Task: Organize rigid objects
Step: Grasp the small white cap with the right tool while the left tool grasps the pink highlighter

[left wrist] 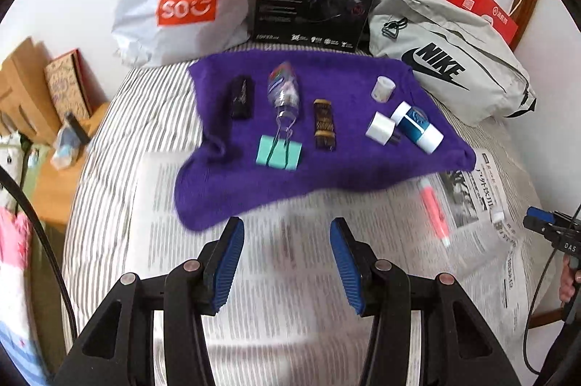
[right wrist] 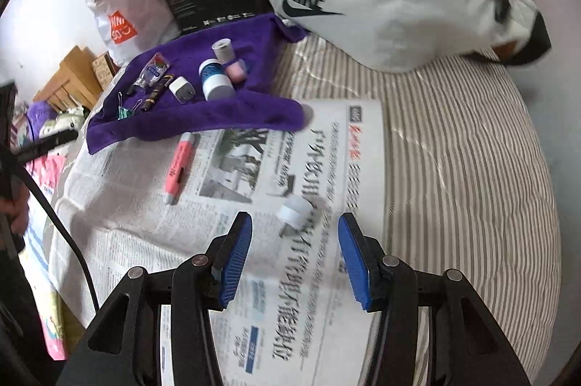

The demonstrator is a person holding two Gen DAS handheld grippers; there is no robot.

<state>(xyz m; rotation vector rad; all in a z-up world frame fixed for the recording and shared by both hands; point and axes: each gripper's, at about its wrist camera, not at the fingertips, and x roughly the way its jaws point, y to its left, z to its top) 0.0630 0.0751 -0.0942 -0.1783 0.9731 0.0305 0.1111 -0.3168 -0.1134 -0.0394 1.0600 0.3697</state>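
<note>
Now we keep both spread, empty grippers, left gripper (left wrist: pixel 287 262) and right gripper (right wrist: pixel 295 260), squarely over the small white bottle (right wrist: pixel 296 212) near the newspaper's (right wrist: pixel 254 277) right edge.

Purple cloth (left wrist: pixel 326 164): spread flat on the striped bed; carries most items.
Black block (left wrist: pixel 241 97): far left on cloth, lying.
Clear bottle (left wrist: pixel 285 92): on its side, neck toward the green binder clip (left wrist: pixel 279 153).
Brown-gold tube (left wrist: pixel 324 124): lying, mid-cloth.
White plug (left wrist: pixel 380 127): just beside the blue-and-white jar (left wrist: pixel 417 126), which is tipped over.
White roll (left wrist: pixel 383 89): behind them.
Pink marker (right wrist: pixel 180 164): flat on newspaper, off the cloth.
Small white cap (right wrist: pixel 295 212): on newspaper, apart from the marker.
</note>
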